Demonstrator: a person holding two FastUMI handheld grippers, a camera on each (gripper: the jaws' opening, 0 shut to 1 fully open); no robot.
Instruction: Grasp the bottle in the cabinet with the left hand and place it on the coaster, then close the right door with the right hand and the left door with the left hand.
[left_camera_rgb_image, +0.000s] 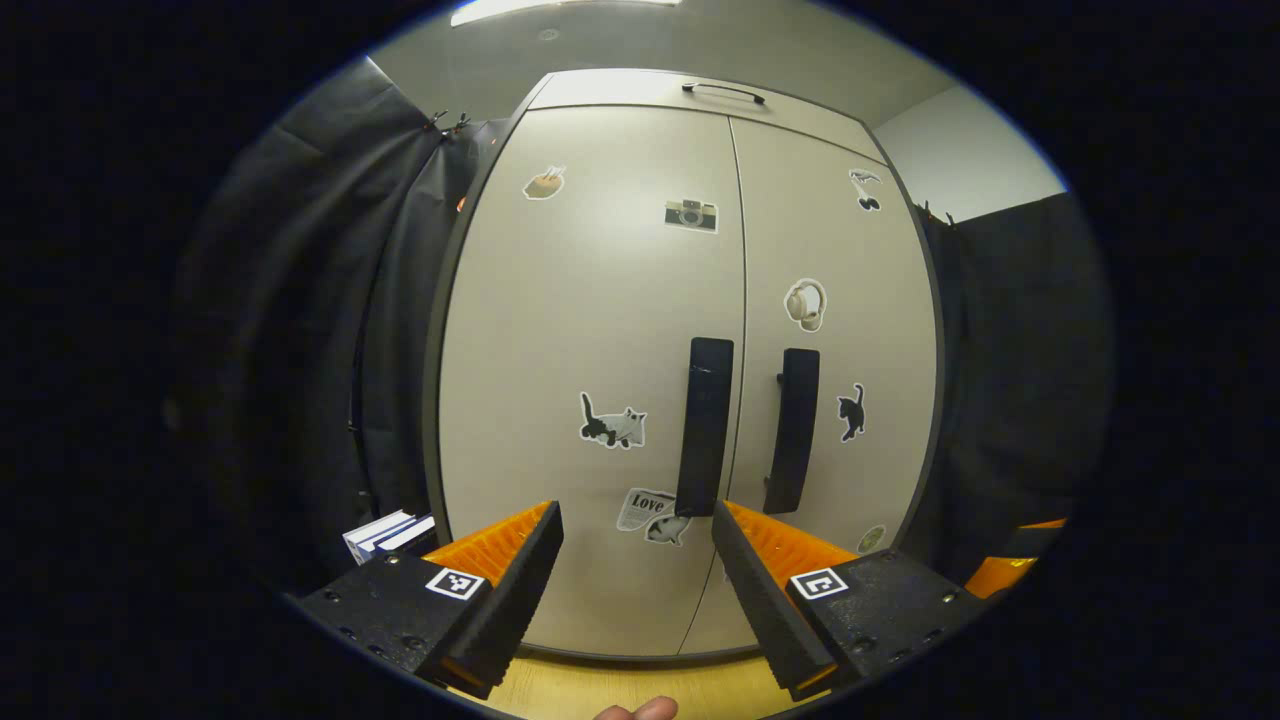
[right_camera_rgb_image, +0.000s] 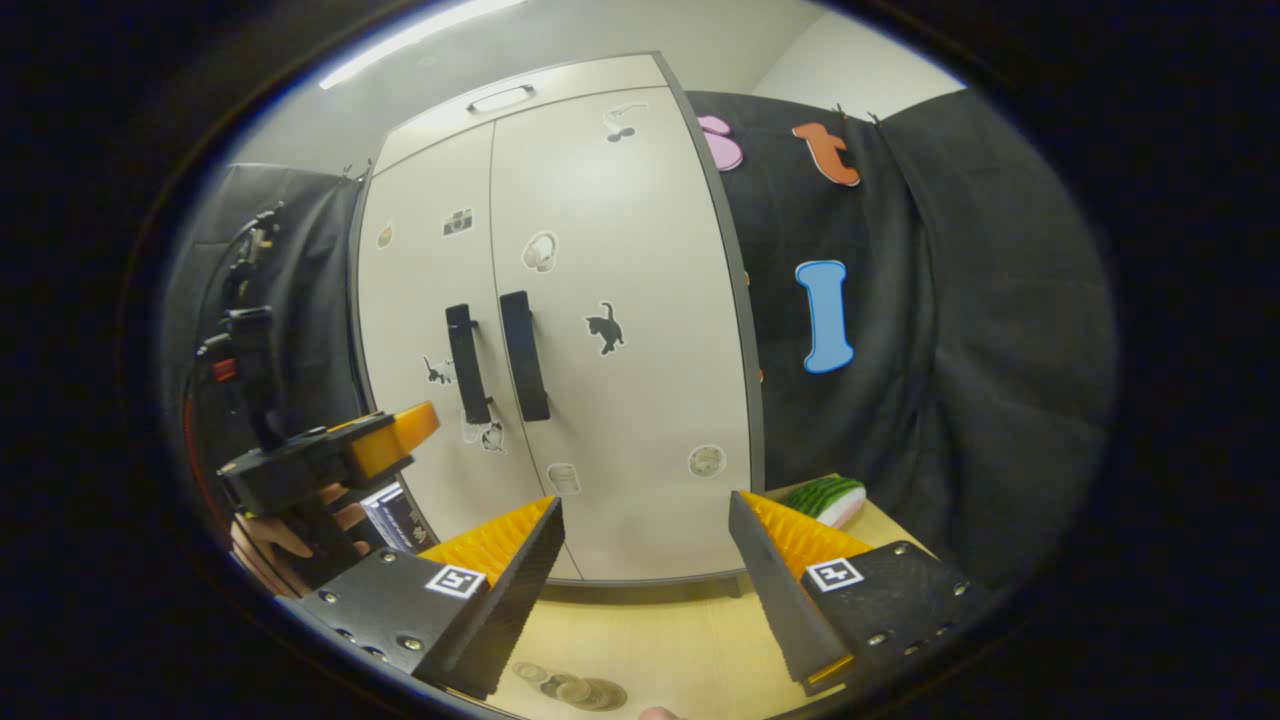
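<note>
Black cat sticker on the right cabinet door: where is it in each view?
Left gripper view: black cat sticker right of centre, just right of the right door handle.
Right gripper view: left of centre, at mid-height, right of both handles.
Shared landmark: the headphone sticker above it on the same door.

Left gripper (left_camera_rgb_image: 637, 560) (fingers apart) faces the closed cabinet (left_camera_rgb_image: 600, 380).

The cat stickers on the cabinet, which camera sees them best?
The left gripper view: the grey-and-white cat and the black cat look big and clear. In the right gripper view the black cat is clear, the other tiny.
</note>
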